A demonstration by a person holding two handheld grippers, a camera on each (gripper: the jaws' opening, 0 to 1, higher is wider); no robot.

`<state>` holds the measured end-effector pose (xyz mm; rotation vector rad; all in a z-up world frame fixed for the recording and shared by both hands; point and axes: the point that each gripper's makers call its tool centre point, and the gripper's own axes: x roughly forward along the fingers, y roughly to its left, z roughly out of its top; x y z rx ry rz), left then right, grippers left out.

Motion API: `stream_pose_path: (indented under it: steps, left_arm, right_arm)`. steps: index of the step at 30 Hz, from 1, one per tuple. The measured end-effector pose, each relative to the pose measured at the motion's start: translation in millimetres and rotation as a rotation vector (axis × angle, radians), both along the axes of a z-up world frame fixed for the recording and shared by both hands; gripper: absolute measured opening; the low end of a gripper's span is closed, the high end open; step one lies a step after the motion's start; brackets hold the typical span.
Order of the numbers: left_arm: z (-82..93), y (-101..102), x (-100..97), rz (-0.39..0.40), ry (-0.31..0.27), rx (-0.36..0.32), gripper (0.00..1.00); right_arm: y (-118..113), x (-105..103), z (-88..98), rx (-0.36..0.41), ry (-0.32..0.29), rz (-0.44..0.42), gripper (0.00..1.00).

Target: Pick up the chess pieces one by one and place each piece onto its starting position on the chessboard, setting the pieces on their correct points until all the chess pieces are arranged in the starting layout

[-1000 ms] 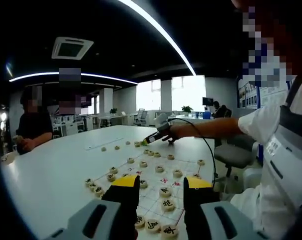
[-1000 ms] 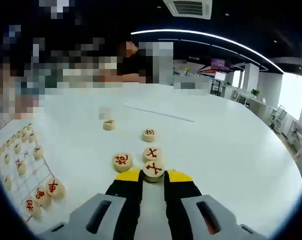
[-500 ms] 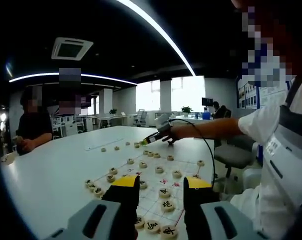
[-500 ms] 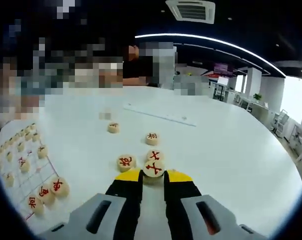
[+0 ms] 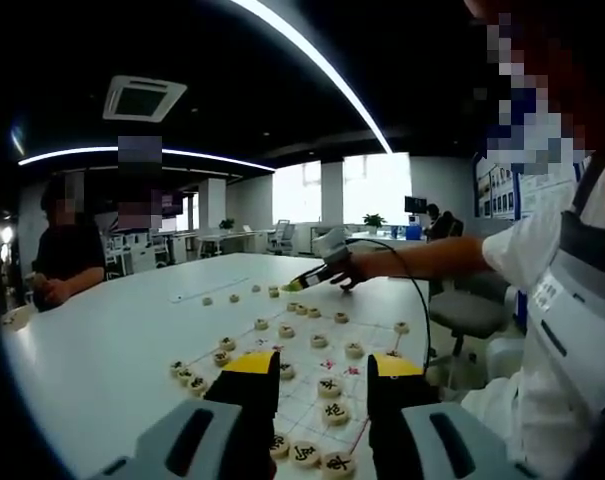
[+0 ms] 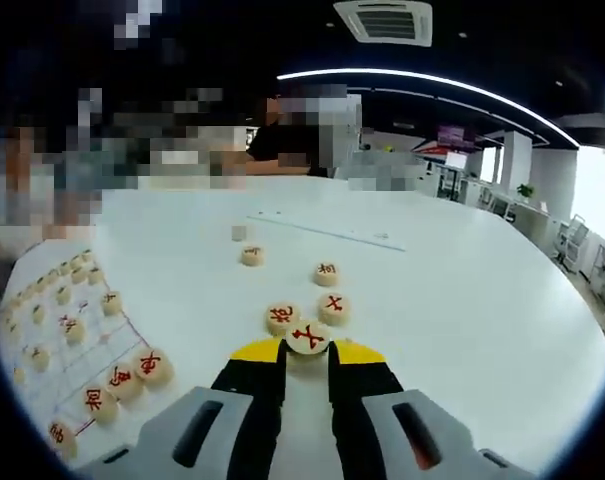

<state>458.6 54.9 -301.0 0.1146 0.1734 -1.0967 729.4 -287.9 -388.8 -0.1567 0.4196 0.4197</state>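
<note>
— While the white bench (image 6: 462, 290) carries the chessboard (image 5: 367, 365), where is the left gripper (image 5: 322, 372)?
— Above the board, jaws spread.
— And the right gripper (image 6: 306, 352)?
— Pinching a piece (image 6: 307, 337), three loose pieces just beyond.

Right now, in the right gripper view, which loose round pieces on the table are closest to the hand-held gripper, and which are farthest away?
1. The piece between the right hand-held gripper tips, touching them.
2. Two pieces just beyond, left and right: too close to call.
3. The piece farther back, right.
4. The piece farthest back, left.
</note>
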Motion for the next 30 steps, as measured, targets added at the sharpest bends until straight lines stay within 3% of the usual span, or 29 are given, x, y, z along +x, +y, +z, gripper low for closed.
stream_pose_path:
  steps: [5,21,30]
  left_arm:
    - [-0.6,-2,-1.1,-0.004,-0.001,0.004,0.36]
    - [-0.8,-3,-0.7,-0.004,-0.005,0.007,0.35]
    - [-2.3,-2,1.0,-0.001,0.000,0.008,0.35]
  right_arm:
    - [11,-21,4.5,0.026,-0.006,0.072,0.18]
    - [69,-131,4.5,0.064,0.055,0.423,0.18]
    - [91,-154,0.1,0.040,0.082,0.523,0.18]
